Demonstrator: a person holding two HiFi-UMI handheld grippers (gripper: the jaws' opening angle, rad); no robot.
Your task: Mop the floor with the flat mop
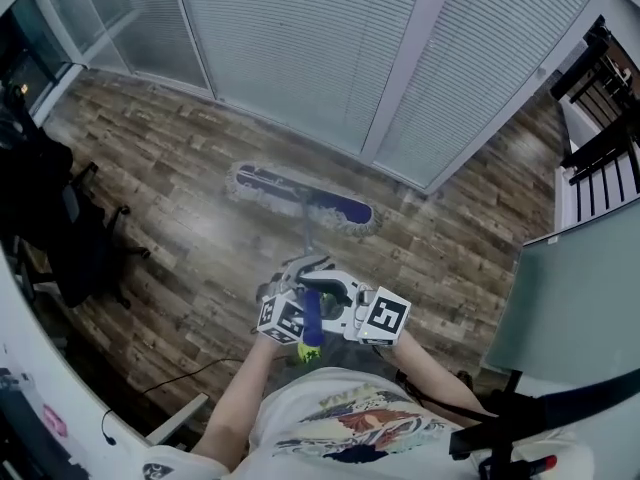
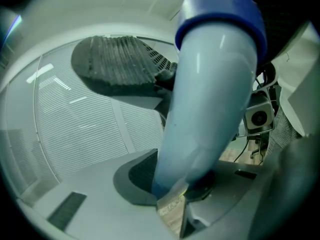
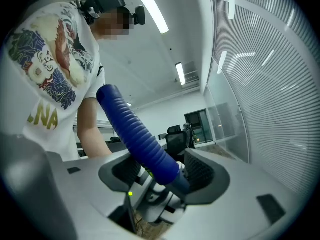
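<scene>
The wood-pattern floor (image 1: 180,198) fills the middle of the head view from left to right. Across the top of that frame runs a glass wall with white blinds (image 1: 300,48). A black chair (image 1: 70,238) stands on the floor at the left edge.

The mop head (image 1: 300,196), blue with a pale fringe, lies flat on the floor at frame centre, just below the foot of the blinds and slanting down to the right. Its handle (image 1: 306,233) runs from the head down the frame to the 2 grippers at lower centre.

The left hand-held gripper (image 2: 165,129) is clamped on the pale shaft of the handle, with 1 ribbed pad above it and 1 below. The right hand-held gripper (image 3: 162,174) is clamped on the dark blue ribbed grip (image 3: 135,131) at the handle's near end, just below the left one in the head view.
</scene>
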